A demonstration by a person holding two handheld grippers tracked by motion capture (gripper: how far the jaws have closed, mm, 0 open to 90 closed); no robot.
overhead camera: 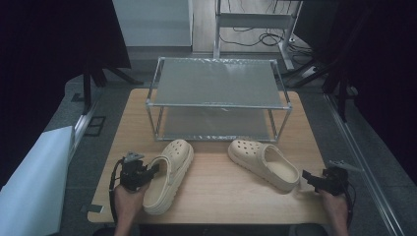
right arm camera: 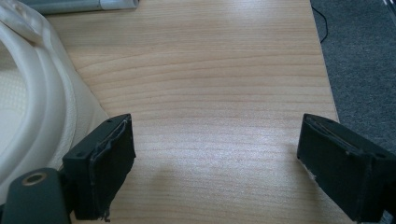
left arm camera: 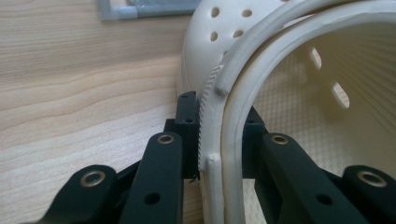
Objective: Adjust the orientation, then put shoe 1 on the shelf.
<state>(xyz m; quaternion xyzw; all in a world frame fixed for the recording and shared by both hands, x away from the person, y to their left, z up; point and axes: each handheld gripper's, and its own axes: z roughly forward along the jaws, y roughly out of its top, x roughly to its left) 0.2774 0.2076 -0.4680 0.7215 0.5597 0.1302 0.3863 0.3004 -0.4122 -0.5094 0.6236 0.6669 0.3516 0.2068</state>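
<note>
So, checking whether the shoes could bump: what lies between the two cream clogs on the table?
Nothing: bare wooden tabletop separates the left clog from the right clog, as the high view shows.

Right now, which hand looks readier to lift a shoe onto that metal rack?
Left. The left gripper is already clamped on the left clog's side wall, so it could probably lift at once. The right gripper is open beside the right clog, gripping nothing.
</note>
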